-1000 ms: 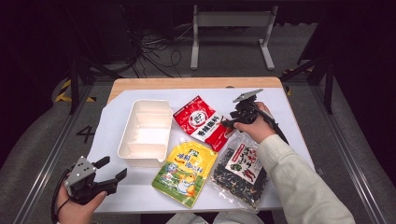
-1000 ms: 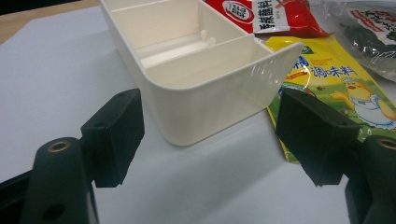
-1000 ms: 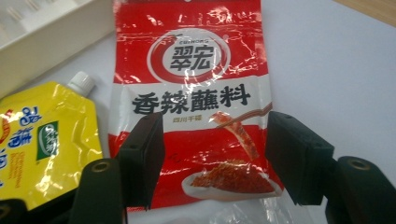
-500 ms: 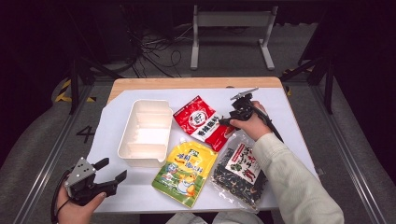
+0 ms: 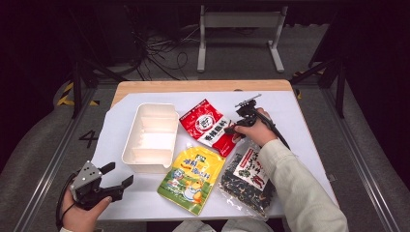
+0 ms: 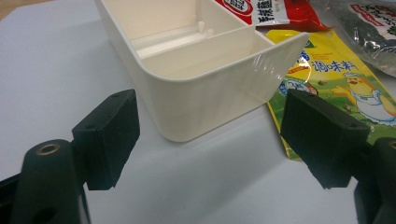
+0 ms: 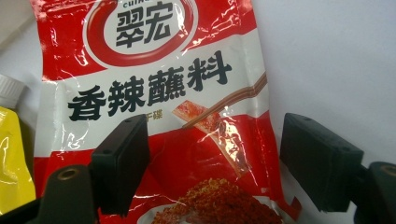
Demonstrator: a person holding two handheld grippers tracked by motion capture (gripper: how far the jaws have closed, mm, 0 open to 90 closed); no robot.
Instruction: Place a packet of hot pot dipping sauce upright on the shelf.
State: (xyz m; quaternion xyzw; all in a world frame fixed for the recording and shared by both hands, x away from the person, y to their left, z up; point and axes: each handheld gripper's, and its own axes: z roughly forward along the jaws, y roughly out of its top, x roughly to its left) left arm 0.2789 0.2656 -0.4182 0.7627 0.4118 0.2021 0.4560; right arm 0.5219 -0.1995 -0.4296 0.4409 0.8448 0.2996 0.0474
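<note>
1. Nearest the person, the left gripper point(image 5: 112, 182) rests low at the table's point(image 5: 309, 121) front left corner. Its jaws stand wide apart with nothing between them, probably parked while the other hand works.
2. Just beyond it sits one white tray point(image 5: 151, 137), its compartments bare. It looks set there to take the packets.
3. At the front edge lie one yellow pouch point(image 5: 192, 178) and one dark packet point(image 5: 247, 177), side by side. The right sleeve point(image 5: 300, 193) crosses over the dark packet's edge.
4. Farther back lies one red packet point(image 5: 209, 126), flat on the table between the tray and the right hand. Its lower end touches the yellow pouch's top.
5. The right gripper point(image 5: 231, 129) comes at the red packet's right edge. In the right gripper view the jaws are wide open, one over the packet point(image 7: 159, 93), the other over bare table, straddling the edge for a grasp. Nothing is gripped yet.
6. Count: three packets, one tray, two grippers.
</note>
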